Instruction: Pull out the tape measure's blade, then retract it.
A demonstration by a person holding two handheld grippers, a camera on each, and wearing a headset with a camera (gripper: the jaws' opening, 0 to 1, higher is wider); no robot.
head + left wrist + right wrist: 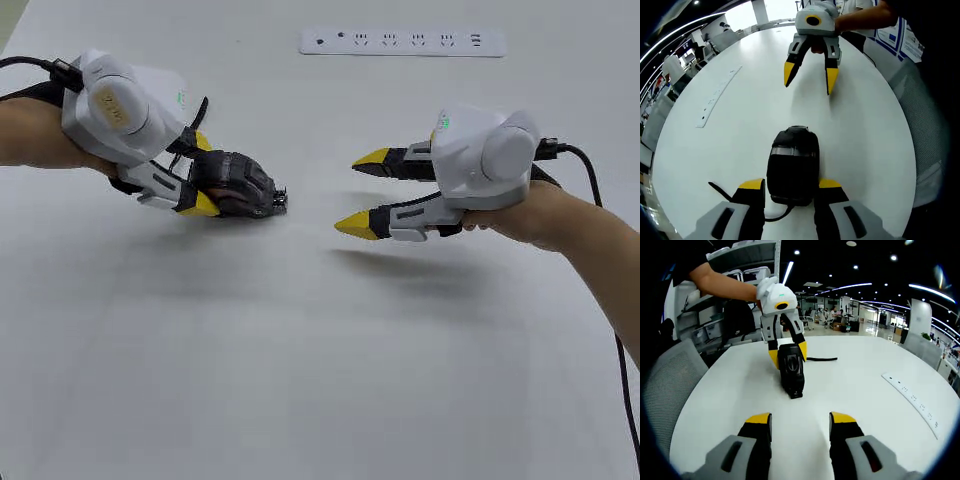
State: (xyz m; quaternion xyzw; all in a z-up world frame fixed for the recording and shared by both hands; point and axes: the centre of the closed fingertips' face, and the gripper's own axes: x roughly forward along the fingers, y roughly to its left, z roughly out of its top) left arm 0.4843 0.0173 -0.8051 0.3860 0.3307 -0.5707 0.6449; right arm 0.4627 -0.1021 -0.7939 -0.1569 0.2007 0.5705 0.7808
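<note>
Left hand-held gripper (203,173) clamped the black tape measure (235,182) between its jaws, low on the surface (300,380). Right hand-held gripper (348,195) hung spread, facing it, near. Case looked rigid, weighty; blade hook (281,200), probably at the nose, wants pinching.

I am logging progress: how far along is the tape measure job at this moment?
Done: the left gripper is shut on the tape measure. In hand: the right gripper, open, points at its hook end but does not touch it. Left: no blade is out yet, so pulling and retracting both remain.
</note>
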